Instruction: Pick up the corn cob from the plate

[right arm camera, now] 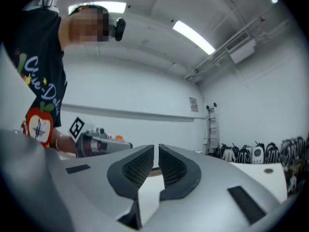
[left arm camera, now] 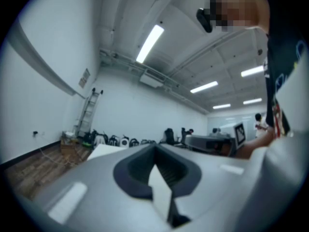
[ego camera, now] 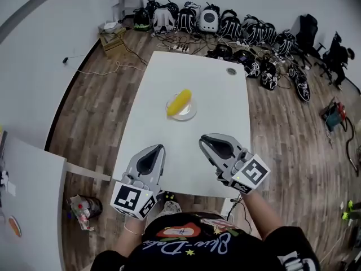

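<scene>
A yellow corn cob [ego camera: 179,102] lies on a small round plate [ego camera: 187,115] in the middle of the white table [ego camera: 214,95]. Both grippers hover over the table's near edge, well short of the plate. My left gripper [ego camera: 160,148] points toward the plate from the near left, jaws together and empty. My right gripper [ego camera: 203,140] sits to its right, also shut with nothing in it. In the left gripper view the left gripper [left arm camera: 155,148] has its pads meeting at the tip. The right gripper [right arm camera: 156,149] shows only a thin slit in its own view. Neither gripper view shows the corn.
A round grommet [ego camera: 231,71] sits in the table's far end. Several dark bags [ego camera: 237,27] line the floor by the far wall, with a cardboard box [ego camera: 114,43] at the left. A second white table [ego camera: 28,196] stands at the near left, a small bag [ego camera: 84,208] beside it.
</scene>
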Demonstrator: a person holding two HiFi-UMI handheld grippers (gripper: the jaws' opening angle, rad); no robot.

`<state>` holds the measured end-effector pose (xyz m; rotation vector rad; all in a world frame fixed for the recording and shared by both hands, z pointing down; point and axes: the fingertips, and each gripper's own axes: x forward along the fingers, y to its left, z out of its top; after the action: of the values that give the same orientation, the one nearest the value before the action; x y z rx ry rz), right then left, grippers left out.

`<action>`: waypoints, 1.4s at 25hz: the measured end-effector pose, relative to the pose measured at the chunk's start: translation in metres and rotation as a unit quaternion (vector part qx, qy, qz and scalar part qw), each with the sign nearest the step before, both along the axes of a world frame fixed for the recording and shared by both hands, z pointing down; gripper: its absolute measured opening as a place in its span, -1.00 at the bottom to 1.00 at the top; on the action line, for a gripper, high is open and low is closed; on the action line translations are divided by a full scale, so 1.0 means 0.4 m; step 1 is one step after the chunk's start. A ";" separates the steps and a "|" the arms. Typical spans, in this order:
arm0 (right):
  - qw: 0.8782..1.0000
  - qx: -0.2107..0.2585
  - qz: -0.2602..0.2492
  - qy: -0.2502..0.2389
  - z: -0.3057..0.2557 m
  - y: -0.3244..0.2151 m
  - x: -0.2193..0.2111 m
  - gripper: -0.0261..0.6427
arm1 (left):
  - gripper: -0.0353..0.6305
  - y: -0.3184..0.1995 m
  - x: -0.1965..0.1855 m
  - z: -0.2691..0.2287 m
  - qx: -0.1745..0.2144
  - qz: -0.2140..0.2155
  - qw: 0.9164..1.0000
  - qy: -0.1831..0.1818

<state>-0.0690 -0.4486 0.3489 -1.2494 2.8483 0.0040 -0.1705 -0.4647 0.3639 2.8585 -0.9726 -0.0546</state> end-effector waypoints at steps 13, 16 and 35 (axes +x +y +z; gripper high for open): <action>0.873 -0.006 -0.155 0.462 0.263 -0.506 0.044 -0.58 | -0.93 -0.181 -0.093 0.055 -0.066 -0.045 0.996 0.028; 0.813 -0.050 -0.234 0.530 0.367 -0.552 0.047 -0.25 | -0.93 -0.199 -0.124 0.070 -0.069 -0.073 0.995 0.013; 0.599 -0.170 -0.433 0.652 0.669 -0.666 0.054 -0.05 | -0.93 -0.235 -0.211 0.138 -0.091 -0.136 0.986 -0.009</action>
<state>-0.0475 -0.7150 0.6165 0.9337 4.4326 0.6056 -0.2547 -0.5588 0.4192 2.5497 -1.2944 0.0338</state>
